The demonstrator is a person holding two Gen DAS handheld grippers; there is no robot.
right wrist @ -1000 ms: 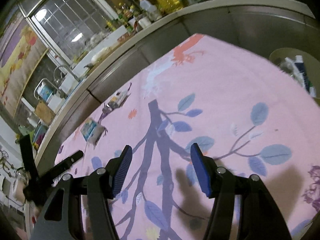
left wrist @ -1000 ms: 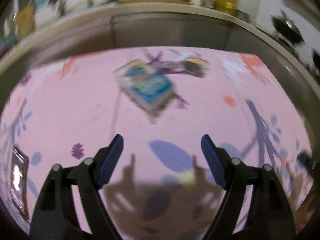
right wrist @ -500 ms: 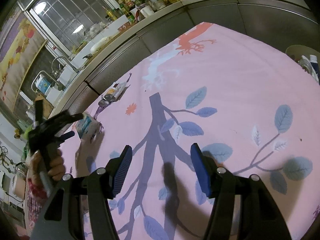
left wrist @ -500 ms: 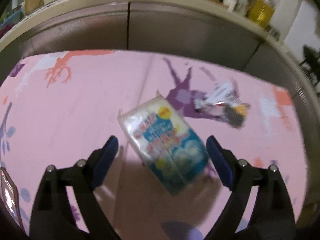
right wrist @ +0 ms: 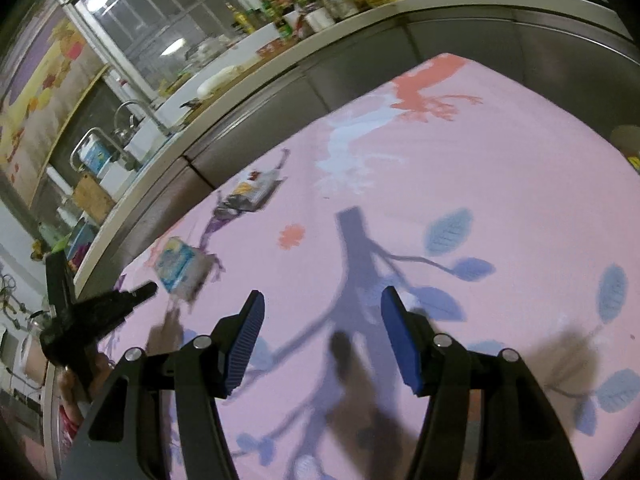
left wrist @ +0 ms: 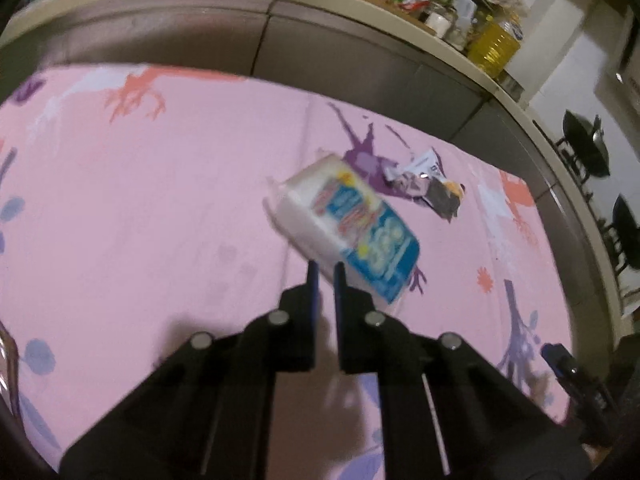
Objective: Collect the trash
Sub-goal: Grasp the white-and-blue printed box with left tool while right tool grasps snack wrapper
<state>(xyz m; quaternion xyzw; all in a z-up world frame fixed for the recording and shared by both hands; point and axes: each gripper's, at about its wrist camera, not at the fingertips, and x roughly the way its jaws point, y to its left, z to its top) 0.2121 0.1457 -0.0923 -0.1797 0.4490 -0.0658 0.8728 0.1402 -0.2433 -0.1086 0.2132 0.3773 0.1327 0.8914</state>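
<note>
Pink leaf-print cloth (left wrist: pixel 160 200) spread over counter. Steel kitchen worktop (right wrist: pixel 360 12) behind, crowded with bottles.
Blue-and-white tissue pack (left wrist: pixel 352 232) on cloth, just ahead of left claw (left wrist: pixel 324 276), near edge meeting fingertips; also visible from right wrist view (right wrist: pixel 180 268).
Left claw just snapped nearly closed, fingers almost together; whether pack edge pinched between them, cannot tell.
Right claw (right wrist: pixel 322 328) wide apart, nothing between fingers, well apart from pack.
Crumpled wrapper (left wrist: pixel 432 188) just beyond pack.
</note>
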